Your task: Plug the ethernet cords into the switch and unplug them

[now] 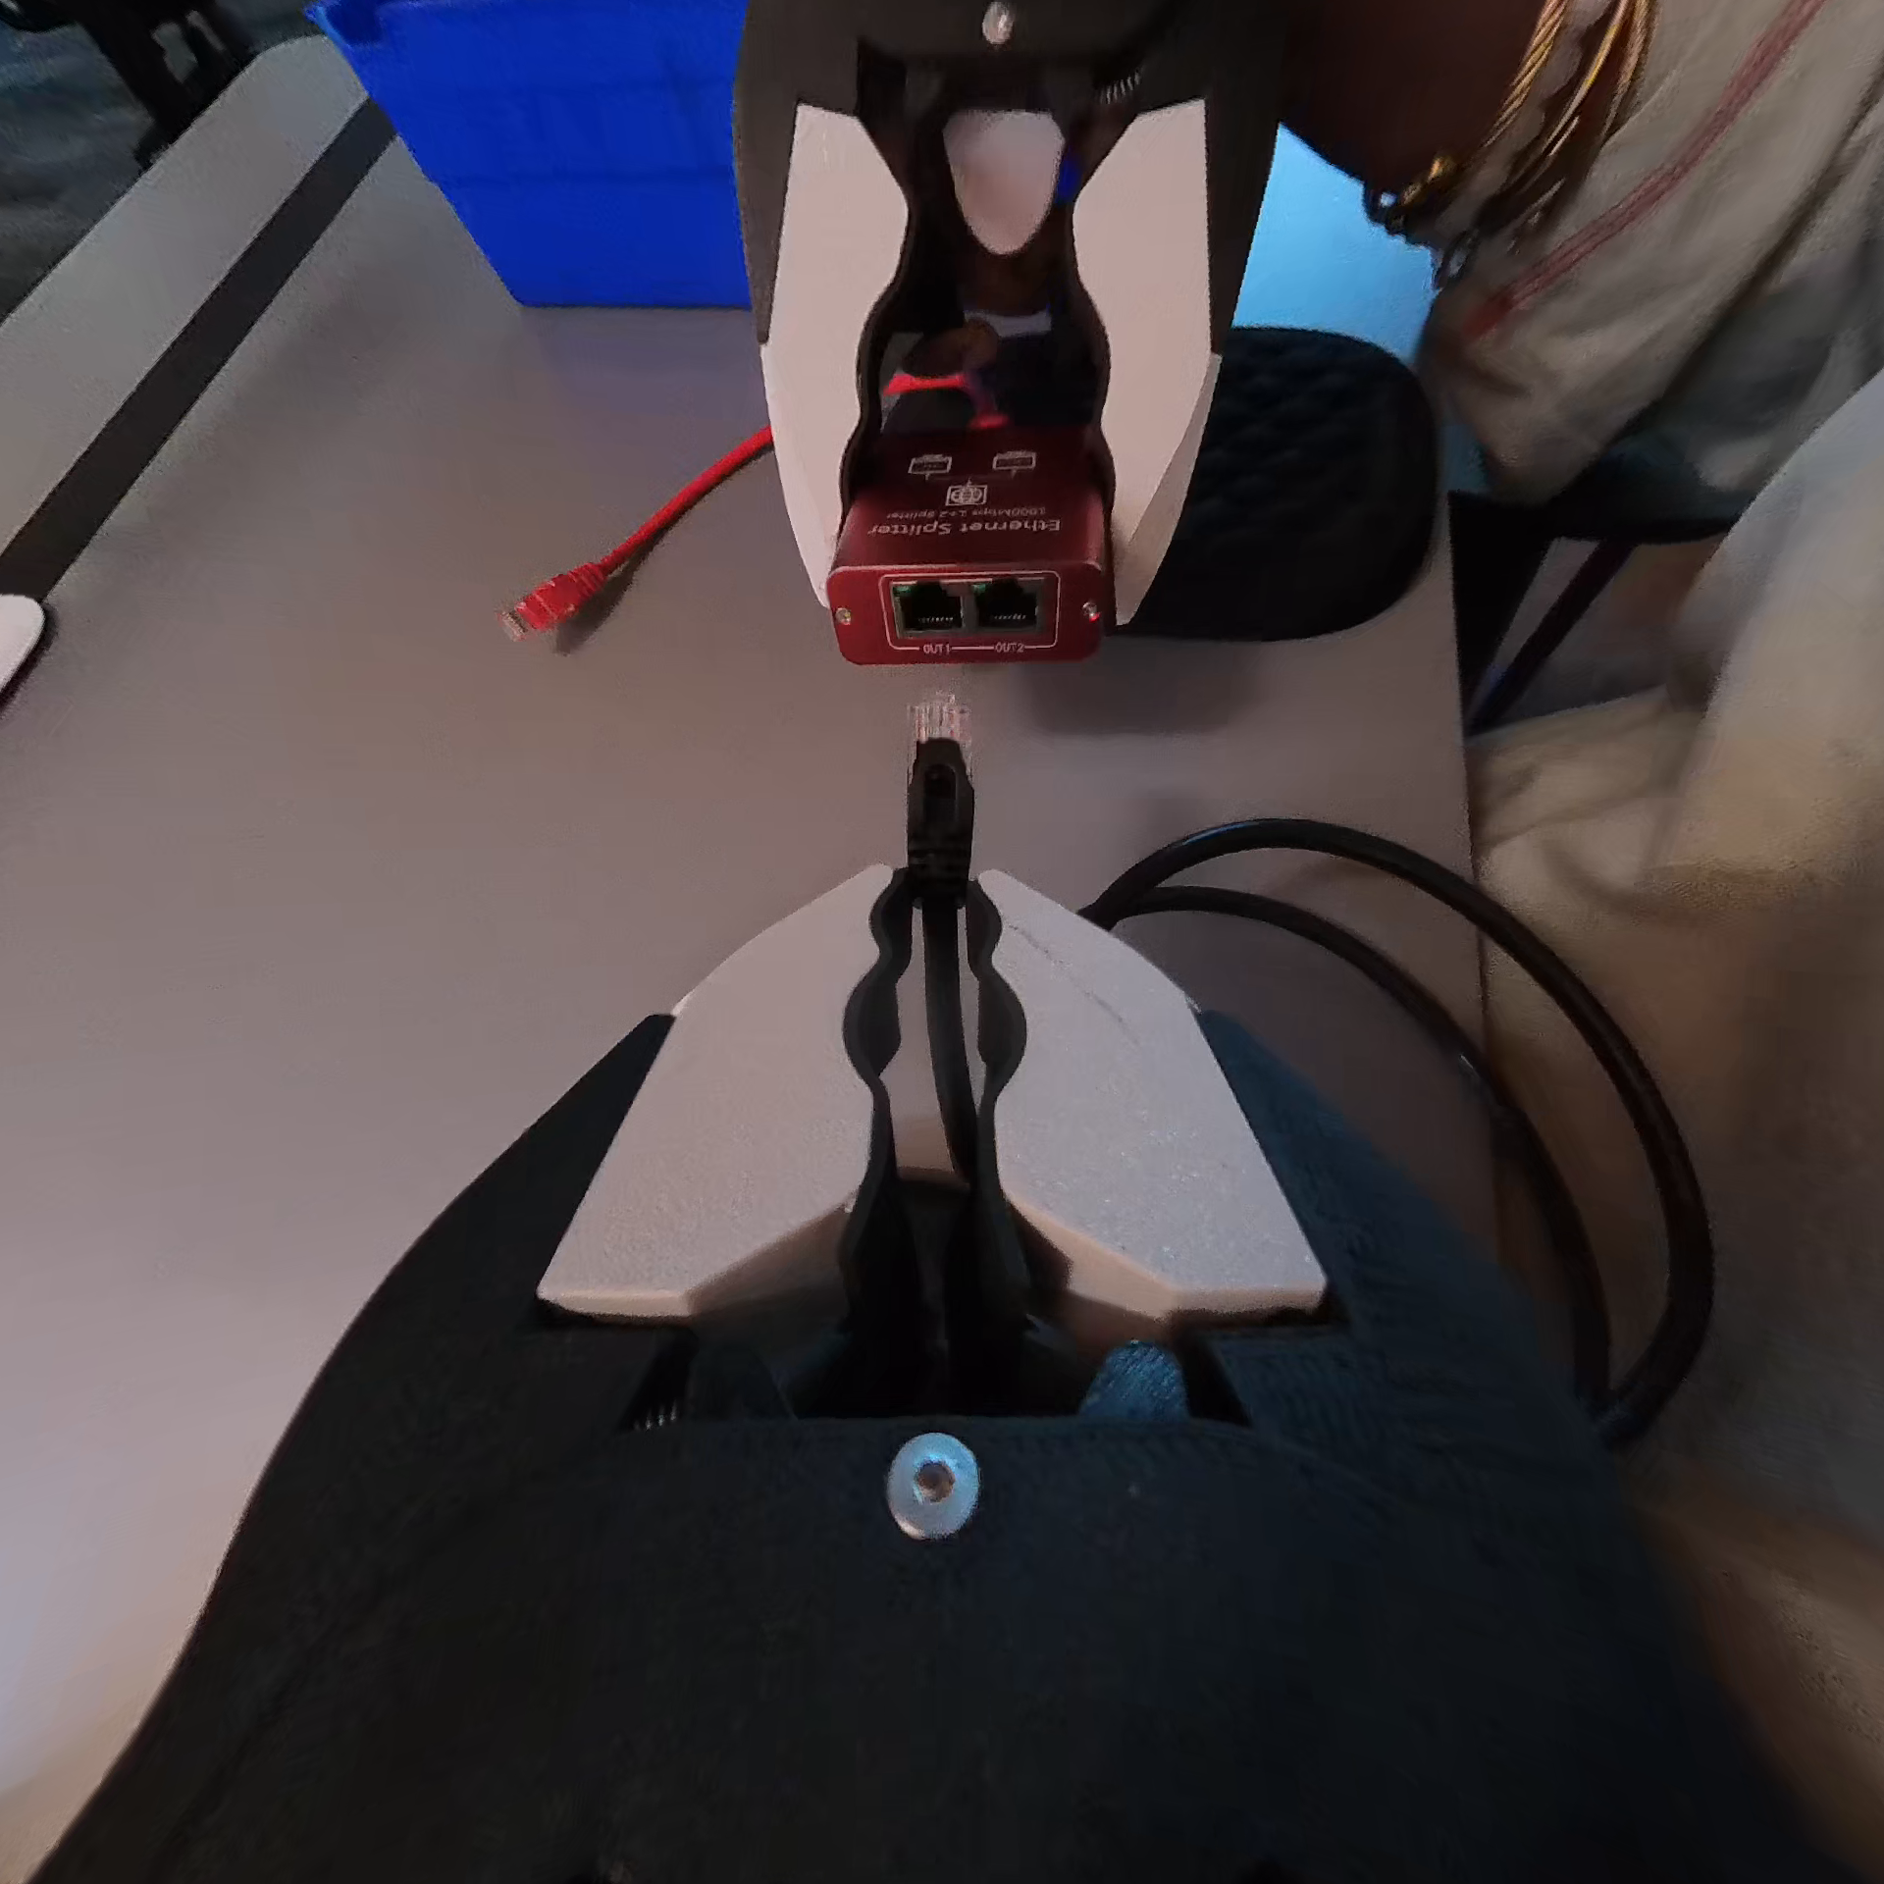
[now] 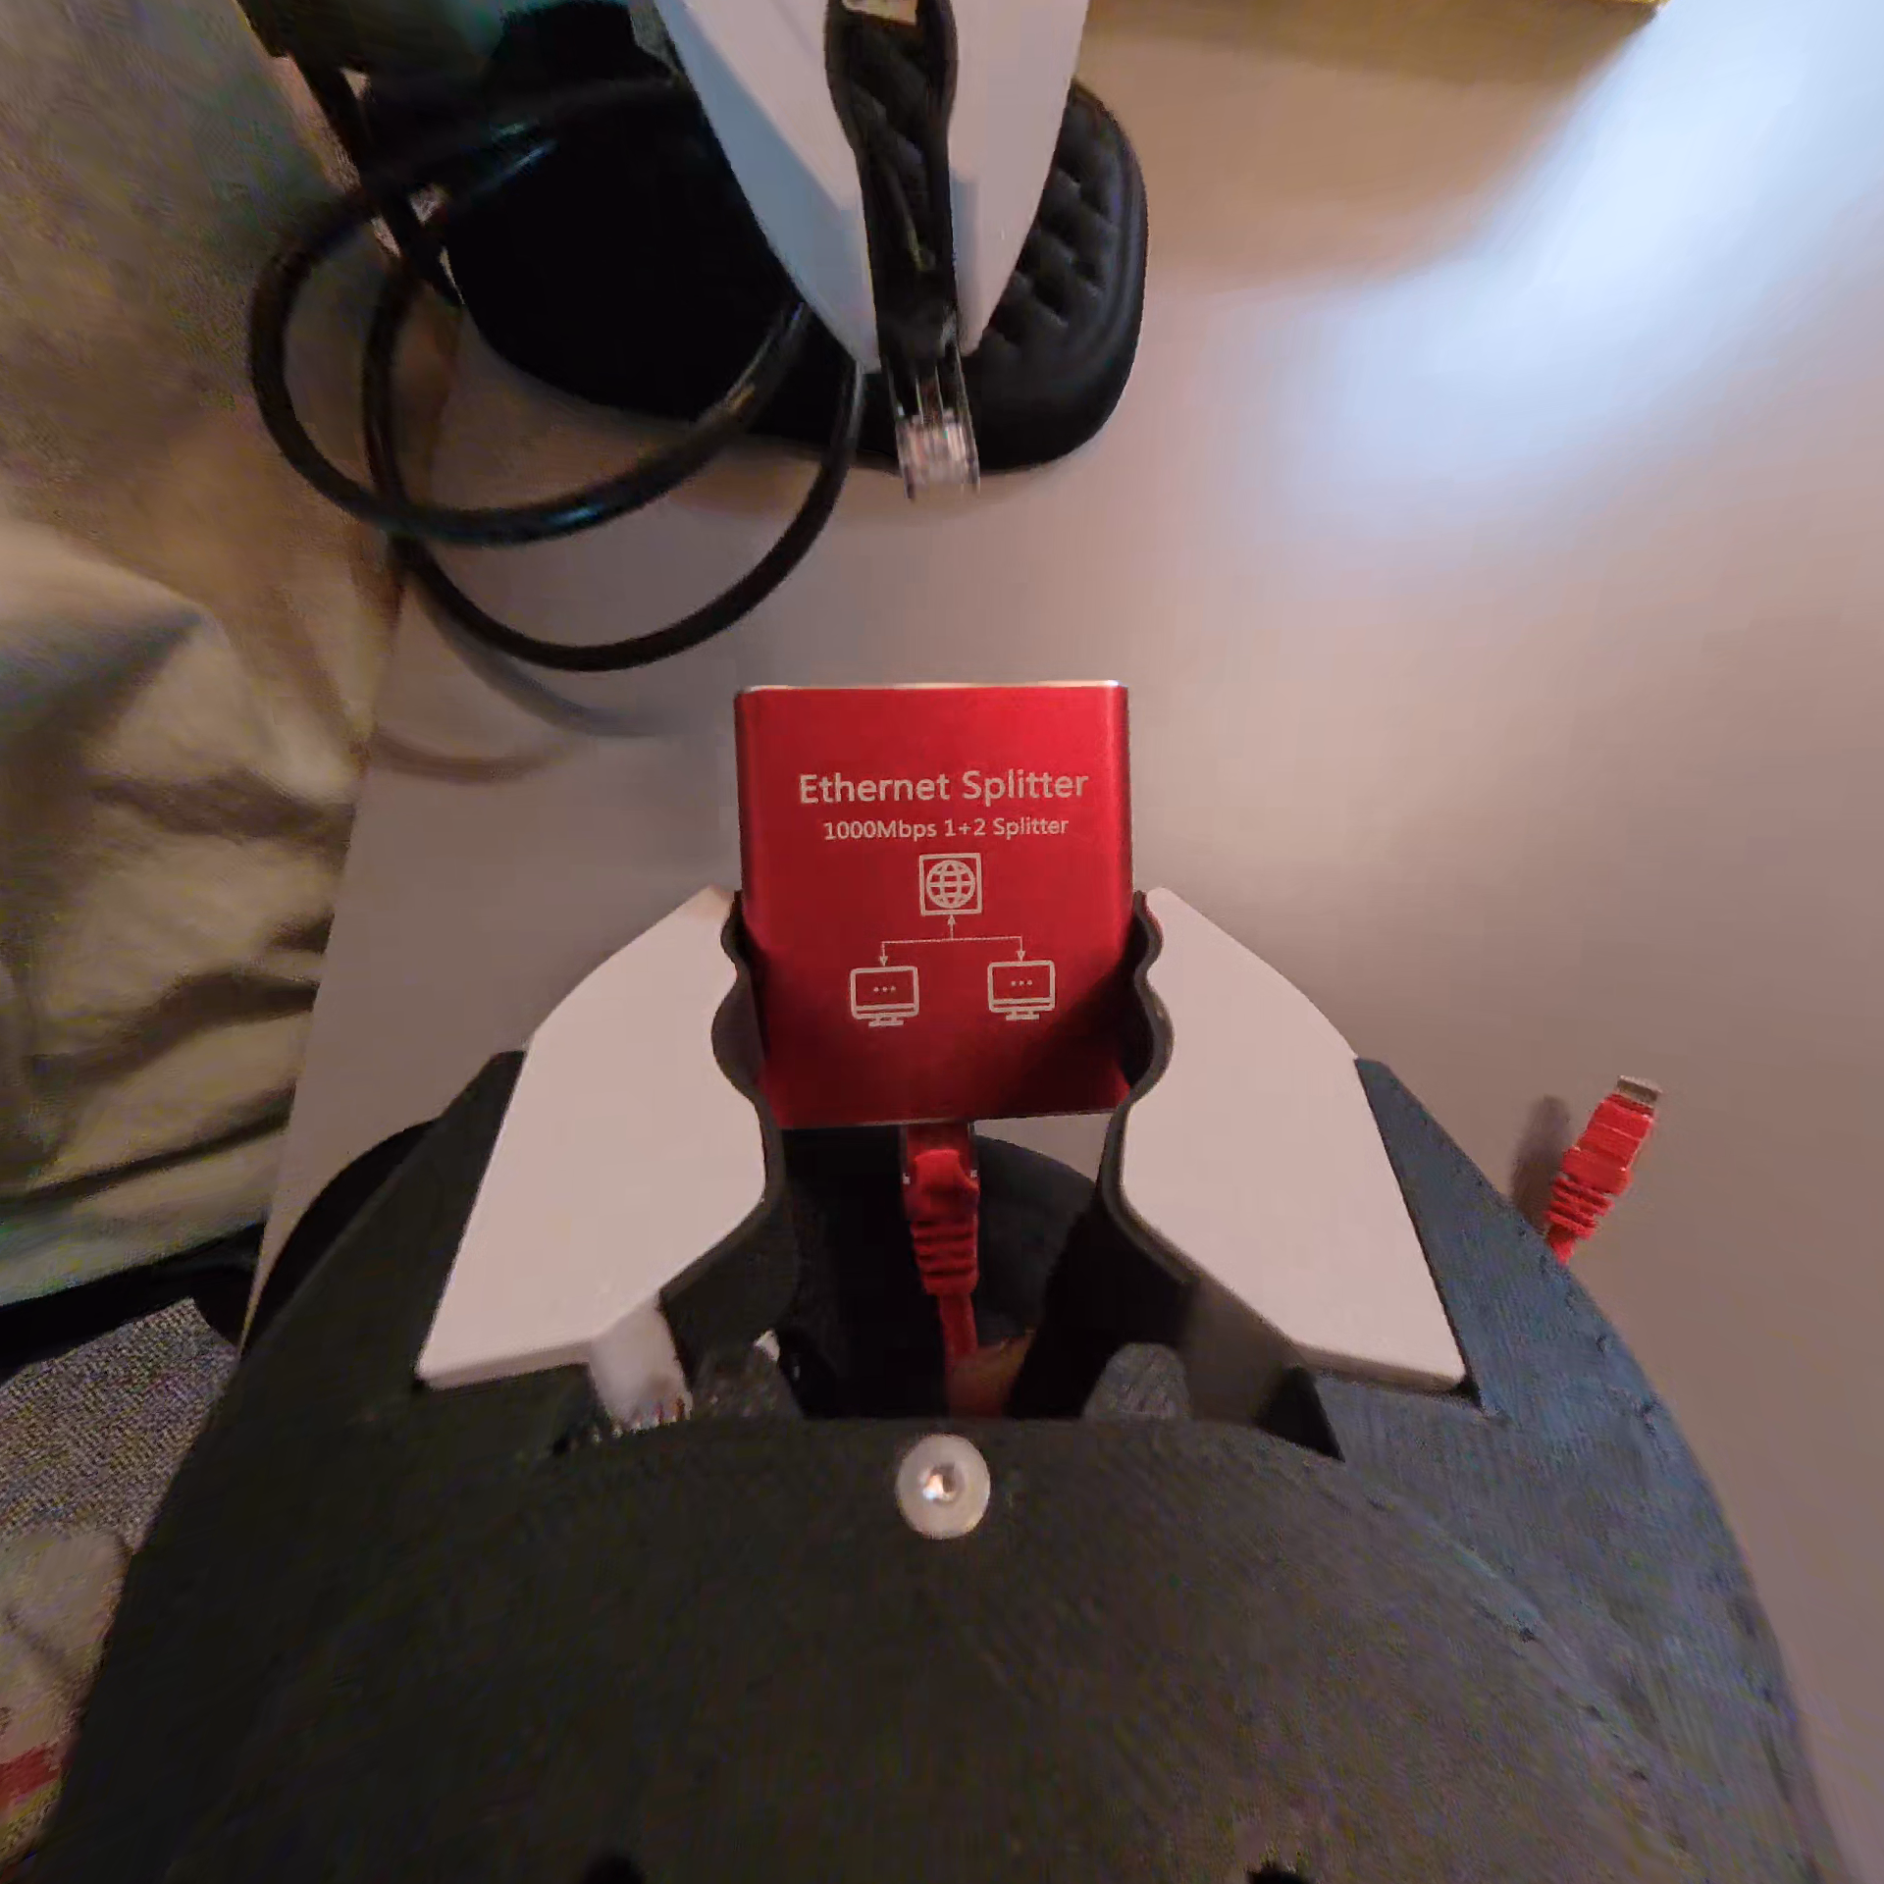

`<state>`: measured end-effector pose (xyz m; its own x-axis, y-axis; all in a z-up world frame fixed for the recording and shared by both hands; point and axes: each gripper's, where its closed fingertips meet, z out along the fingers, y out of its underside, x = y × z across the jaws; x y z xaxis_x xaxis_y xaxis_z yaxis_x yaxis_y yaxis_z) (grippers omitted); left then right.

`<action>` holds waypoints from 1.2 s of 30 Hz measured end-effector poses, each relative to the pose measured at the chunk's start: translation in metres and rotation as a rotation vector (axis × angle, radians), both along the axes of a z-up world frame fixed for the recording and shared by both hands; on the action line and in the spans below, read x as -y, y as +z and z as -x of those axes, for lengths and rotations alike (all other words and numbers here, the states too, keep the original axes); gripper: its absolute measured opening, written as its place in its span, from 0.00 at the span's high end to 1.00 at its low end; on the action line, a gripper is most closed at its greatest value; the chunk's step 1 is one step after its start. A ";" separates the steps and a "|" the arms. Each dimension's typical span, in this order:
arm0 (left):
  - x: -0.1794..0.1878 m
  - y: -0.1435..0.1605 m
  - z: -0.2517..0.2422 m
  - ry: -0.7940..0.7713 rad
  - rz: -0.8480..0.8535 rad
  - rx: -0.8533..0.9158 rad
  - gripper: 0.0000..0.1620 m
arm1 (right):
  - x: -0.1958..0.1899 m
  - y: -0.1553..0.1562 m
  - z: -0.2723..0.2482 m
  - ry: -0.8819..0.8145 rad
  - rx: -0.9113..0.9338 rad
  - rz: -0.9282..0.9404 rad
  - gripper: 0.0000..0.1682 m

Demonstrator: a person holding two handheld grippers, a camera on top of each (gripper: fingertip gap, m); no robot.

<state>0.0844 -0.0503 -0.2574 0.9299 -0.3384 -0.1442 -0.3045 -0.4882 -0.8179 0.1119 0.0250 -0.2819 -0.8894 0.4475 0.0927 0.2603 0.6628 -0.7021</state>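
Grey counter (image 1: 357,867) fills both views, with a blue bin (image 1: 571,153) at eleven o'clock in the left wrist view and a dark padded seat (image 1: 1305,479) past the counter's edge at one o'clock.

The right tool (image 2: 943,918) is pinching the red switch (image 2: 933,897) by its two sides, its fingers spread only as wide as the box. One red cord (image 2: 943,1213) is already seated in the port on the switch's near end, at six o'clock under the box in the right wrist view. That cord's other plug, or a second red one (image 1: 556,602), lies loose on the counter at nine o'clock from the switch; I cannot tell which.

The left tool (image 1: 938,887) is pressed together on the black cord (image 1: 940,816), gripping it just behind the boot, so the clear plug (image 1: 940,719) sticks out ahead. The plug sits just short of the switch's twin ports (image 1: 969,609), roughly in line with the left one but not touching. Slack black cable (image 1: 1529,1019) loops off at three o'clock.

By my reading, one plug is in and the black one is about to go in. Both front ports look empty, and all the unplugging is still ahead.
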 end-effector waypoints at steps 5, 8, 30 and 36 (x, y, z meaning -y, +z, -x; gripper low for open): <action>-0.007 -0.008 -0.007 -0.015 0.049 -0.003 0.94 | 0.008 -0.003 -0.002 0.003 0.042 -0.057 0.58; -0.009 -0.015 -0.005 -0.009 0.096 -0.015 0.94 | 0.013 -0.006 0.000 0.017 0.057 -0.106 0.58; -0.012 -0.030 -0.010 -0.057 0.170 -0.033 0.94 | 0.021 -0.024 -0.002 0.019 0.034 -0.159 0.59; -0.016 -0.035 -0.010 -0.061 0.183 -0.039 0.95 | 0.022 -0.031 -0.001 0.009 0.046 -0.101 0.59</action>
